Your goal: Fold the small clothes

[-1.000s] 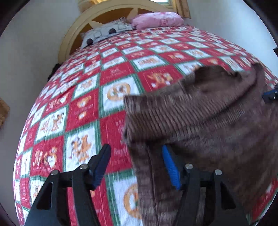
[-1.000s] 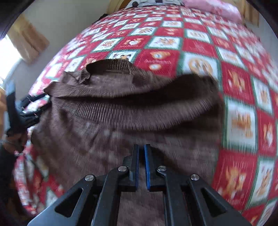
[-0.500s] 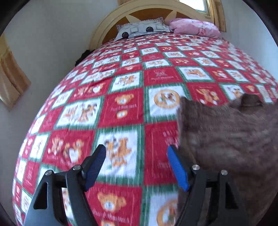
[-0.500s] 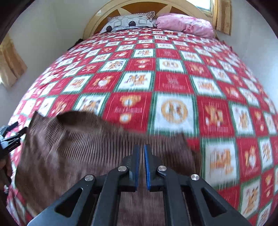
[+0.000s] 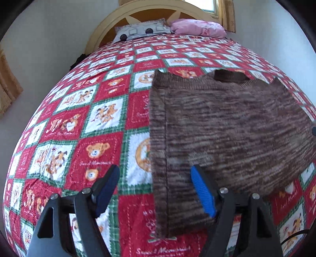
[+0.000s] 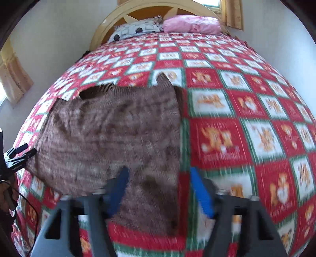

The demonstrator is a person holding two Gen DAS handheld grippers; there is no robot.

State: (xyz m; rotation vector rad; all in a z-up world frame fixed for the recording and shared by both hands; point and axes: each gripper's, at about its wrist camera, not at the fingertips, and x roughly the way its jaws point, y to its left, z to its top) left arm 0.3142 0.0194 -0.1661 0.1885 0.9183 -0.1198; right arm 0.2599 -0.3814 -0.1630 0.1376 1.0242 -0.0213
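A small brown knitted sweater (image 5: pixel 227 126) lies flat on the bed, neck hole toward the headboard. In the left wrist view its left edge runs down between my fingers. My left gripper (image 5: pixel 156 191) is open and empty just above that edge. The sweater also shows in the right wrist view (image 6: pixel 110 134), where its right edge runs down between my fingers. My right gripper (image 6: pixel 160 191) is open and empty over the sweater's lower right corner. That view is blurred by motion.
The bed is covered by a red, white and green teddy-bear quilt (image 5: pixel 83 126). A grey pillow (image 5: pixel 142 30) and a pink pillow (image 5: pixel 197 27) lie against the yellow headboard (image 5: pixel 138 15). White walls flank the bed; a curtain (image 6: pixel 13 75) hangs left.
My right gripper has opened and let go of the sweater. The sweater, held up and moving before, now lies flat on the quilt. Both grippers have swung to face the headboard.
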